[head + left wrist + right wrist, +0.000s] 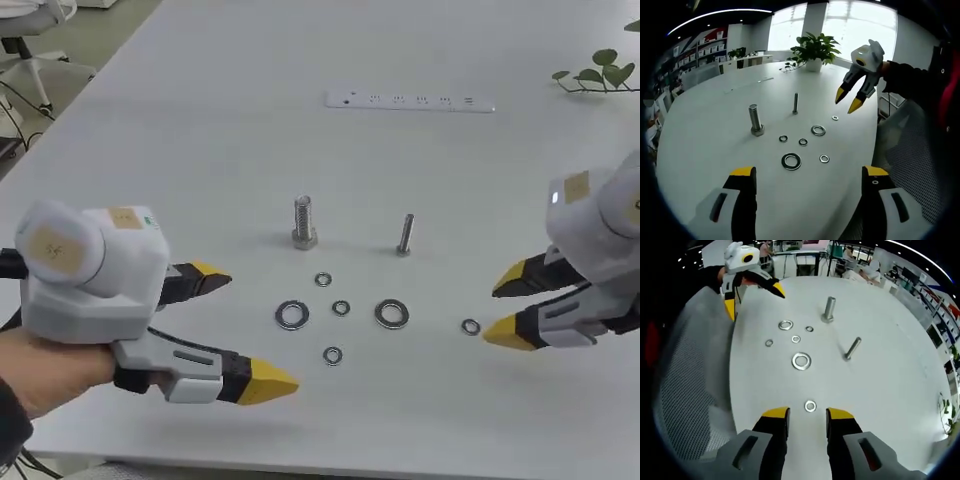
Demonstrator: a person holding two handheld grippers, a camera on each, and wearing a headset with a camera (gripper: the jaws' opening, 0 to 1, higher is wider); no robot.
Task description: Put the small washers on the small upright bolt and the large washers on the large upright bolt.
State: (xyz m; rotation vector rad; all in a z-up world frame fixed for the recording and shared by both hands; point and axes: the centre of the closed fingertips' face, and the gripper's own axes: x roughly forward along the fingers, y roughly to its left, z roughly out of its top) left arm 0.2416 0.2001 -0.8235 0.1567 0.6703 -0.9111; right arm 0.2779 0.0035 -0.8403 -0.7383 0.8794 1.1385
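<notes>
Poised with the right gripper [507, 308] at the outlying small washer [470, 326].

Jaws apart on both sides, moderately on the right, widely on the left gripper [240, 326], nothing clamped in either. Lies flat on the table [200, 130] just ahead of the right fingertips [776, 413], centred on their gap, hole up, so no long axis to line up. Much nearer the right than the left. Farther ahead of the right fingertips and a little aside: the small upright bolt [405, 235], shaft vertical, likely the destination; beyond that, the large upright bolt [304, 222]. Ahead of the left fingertips [742, 172]: two large washers [292, 316] and three more small ones, all loose, none on a bolt yet. Probably calls for a short reach forward and down, then a pinch across the rim.
</notes>
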